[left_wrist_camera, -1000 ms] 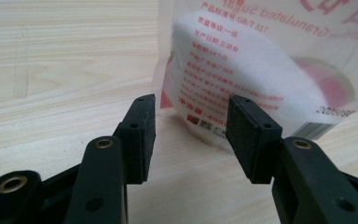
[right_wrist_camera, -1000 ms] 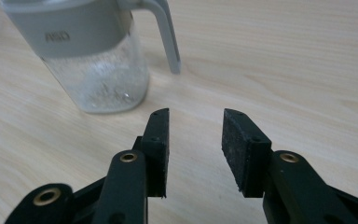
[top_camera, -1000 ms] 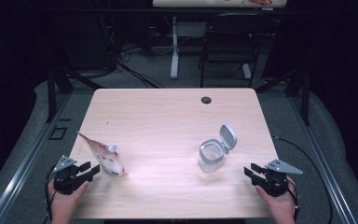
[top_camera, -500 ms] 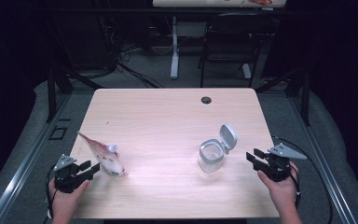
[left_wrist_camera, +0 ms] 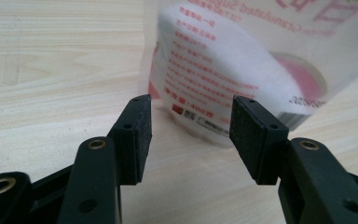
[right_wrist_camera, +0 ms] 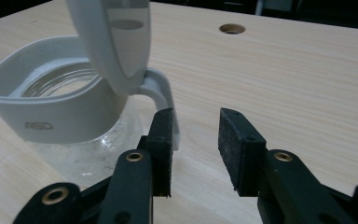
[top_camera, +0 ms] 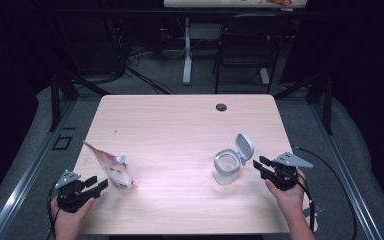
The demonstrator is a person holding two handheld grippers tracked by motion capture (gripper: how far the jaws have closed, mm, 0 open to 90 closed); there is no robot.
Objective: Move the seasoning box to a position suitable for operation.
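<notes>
Glossy plastic pouch, clear glass jar (matt grey plastic lid), matt wood-grain table.

Left hand comes up from the bottom edge at the near left corner of the bench, wrapped around the body of the left gripper, which points right and slightly away, level with the bench top. Its jaws have just been opening and stand apart, with bare wood in the gap between the pads. Over on the right, the right hand enters from below with its forearm angled inward. The right gripper aims left, grey plate on top, cable trailing behind. Its jaws have just been closing, yet a clear gap remains and nothing sits between them.
</notes>
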